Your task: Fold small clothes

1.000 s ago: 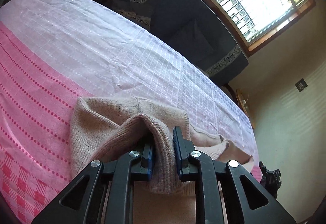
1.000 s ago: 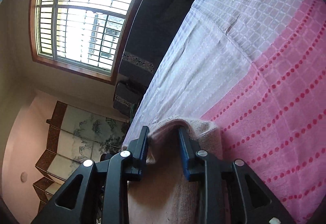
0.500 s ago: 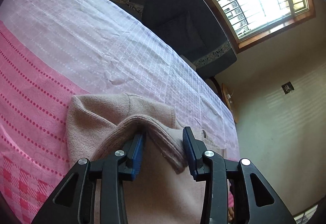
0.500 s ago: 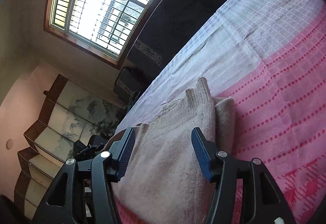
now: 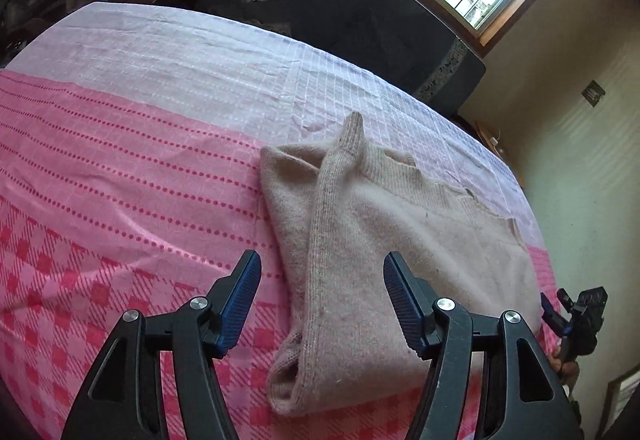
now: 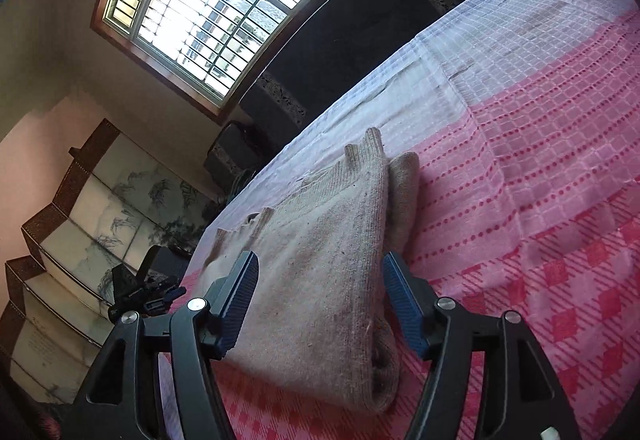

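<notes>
A beige knit sweater lies folded on the pink and white cloth, with one sleeve folded along its left edge. It also shows in the right wrist view. My left gripper is open and empty, just above the sweater's near left edge. My right gripper is open and empty, above the sweater's near right part. The right gripper also shows in the left wrist view at the far right. The left gripper shows in the right wrist view at the left.
The pink and white checked cloth covers the whole surface. A dark sofa stands behind it under a barred window. A folding screen stands at the left in the right wrist view.
Both grippers have let go of the sweater, opened wide and drawn back. The sweater edge they held now lies flat on the folded pile.
</notes>
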The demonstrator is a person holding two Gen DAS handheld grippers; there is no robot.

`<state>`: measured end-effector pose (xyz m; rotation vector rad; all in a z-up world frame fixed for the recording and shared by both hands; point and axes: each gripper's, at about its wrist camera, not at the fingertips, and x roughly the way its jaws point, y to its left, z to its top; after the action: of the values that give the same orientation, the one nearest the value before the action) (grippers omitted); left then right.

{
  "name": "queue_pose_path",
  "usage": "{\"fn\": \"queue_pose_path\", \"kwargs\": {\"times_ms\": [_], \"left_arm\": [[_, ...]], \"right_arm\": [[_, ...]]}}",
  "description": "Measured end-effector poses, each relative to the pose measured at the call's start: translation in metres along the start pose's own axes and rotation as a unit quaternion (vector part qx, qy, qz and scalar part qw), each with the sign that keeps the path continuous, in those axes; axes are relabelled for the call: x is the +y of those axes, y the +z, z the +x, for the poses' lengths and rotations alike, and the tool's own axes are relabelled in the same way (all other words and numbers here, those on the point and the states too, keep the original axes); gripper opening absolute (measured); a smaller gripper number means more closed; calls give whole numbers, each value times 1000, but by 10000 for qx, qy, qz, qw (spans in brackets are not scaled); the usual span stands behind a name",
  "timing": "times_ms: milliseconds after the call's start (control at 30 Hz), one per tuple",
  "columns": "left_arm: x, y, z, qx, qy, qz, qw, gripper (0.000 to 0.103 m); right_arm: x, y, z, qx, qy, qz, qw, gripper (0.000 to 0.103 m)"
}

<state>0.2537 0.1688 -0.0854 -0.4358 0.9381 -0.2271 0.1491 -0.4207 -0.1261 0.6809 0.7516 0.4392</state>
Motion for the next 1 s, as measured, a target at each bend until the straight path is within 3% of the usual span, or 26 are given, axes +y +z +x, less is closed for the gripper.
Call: {"fn": "queue_pose_path", "kwargs": {"times_ms": [167,267,467,633,700,800,1000], "left_arm": [[-9,-21,12,312,-164,317,9989,62],[-24,-27,8,177,249,712,9970,25],[-26,-34,-12,67,115,578,9982,18],[-15,-52,-26,73,90,381,9992,7],[-8,-59,-31,73,34,329,9994,7],[-3,-67,-29,199,81,414,9989,7],[9,-78,-38,252,11,467,9986,6]], "right_arm": [[2,-8,-5,202,-317,-72,9993,64],[4,-11,-4,312,-433,-105,9985,64],[8,-17,4,717,-250,-211,9969,60],[17,-27,9,1039,-410,-440,9928,18],[18,-30,1,1024,-299,-391,9935,10],[18,-34,-9,1063,-95,-346,9937,9],[6,-44,-18,1411,-136,-341,9893,8]]}}
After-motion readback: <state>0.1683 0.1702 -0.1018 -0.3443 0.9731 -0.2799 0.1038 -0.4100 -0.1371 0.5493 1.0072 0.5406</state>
